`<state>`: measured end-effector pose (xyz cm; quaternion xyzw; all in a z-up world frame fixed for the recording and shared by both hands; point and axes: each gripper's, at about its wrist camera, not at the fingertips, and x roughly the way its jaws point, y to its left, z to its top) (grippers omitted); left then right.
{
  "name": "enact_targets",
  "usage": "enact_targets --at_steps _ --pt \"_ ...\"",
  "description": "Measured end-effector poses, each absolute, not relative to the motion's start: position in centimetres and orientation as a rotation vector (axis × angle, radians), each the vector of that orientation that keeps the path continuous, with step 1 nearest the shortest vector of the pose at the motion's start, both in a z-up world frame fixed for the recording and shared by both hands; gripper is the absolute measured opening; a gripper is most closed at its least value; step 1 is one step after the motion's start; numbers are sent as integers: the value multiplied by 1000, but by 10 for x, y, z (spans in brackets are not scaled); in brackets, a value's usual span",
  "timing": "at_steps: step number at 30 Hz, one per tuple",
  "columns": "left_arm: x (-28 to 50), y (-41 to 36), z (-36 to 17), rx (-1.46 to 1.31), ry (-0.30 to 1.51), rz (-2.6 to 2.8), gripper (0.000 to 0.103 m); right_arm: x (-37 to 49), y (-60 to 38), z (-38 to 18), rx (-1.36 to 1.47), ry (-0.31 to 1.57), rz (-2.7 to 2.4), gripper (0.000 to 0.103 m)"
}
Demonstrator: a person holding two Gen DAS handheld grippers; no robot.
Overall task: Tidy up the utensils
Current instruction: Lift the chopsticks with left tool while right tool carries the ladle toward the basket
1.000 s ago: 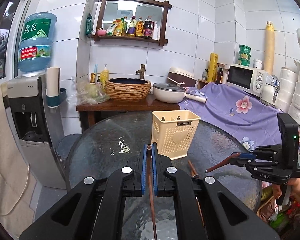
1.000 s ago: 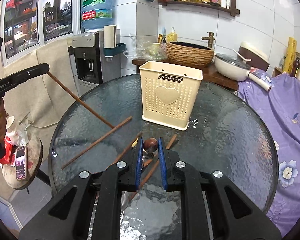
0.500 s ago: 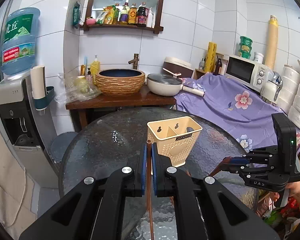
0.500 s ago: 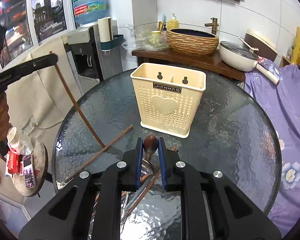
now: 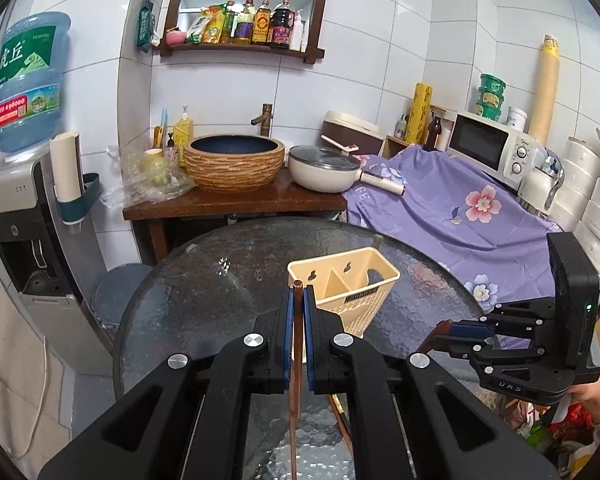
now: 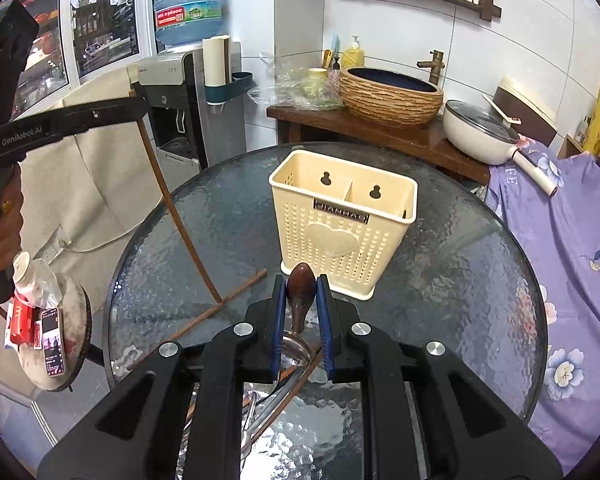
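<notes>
A cream two-compartment utensil holder [image 6: 342, 224] stands on the round glass table [image 6: 460, 264]; it also shows in the left wrist view [image 5: 352, 296]. My left gripper [image 5: 298, 300] is shut on a brown chopstick [image 5: 296, 360], held nearly upright above the table's left side; that chopstick shows in the right wrist view [image 6: 176, 216]. My right gripper [image 6: 301, 292] is shut on the brown wooden handle of a metal spoon [image 6: 300, 300], raised in front of the holder. In the left wrist view the right gripper [image 5: 452, 330] is at the right of the holder.
Another chopstick [image 6: 204, 316] lies on the glass left of the holder, and more utensils [image 6: 268, 400] lie under my right gripper. A water dispenser [image 5: 24, 208], a wooden bench with basin [image 5: 234, 160] and pan [image 5: 326, 166], and a purple-covered counter [image 5: 452, 208] ring the table.
Both grippers have risen. The left chopstick has swung from slanted to nearly upright and lifted. The spoon has come up off the table toward the holder's front.
</notes>
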<state>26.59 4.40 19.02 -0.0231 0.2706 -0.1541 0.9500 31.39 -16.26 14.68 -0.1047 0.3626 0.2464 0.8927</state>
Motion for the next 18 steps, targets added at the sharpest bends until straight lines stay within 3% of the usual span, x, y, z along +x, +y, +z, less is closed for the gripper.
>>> enact_targets --at_steps 13,18 --pt "289 29 296 -123 439 -308 5 356 -176 248 -112 651 427 16" --pt "306 14 311 -149 408 -298 5 374 -176 273 -120 602 378 16"
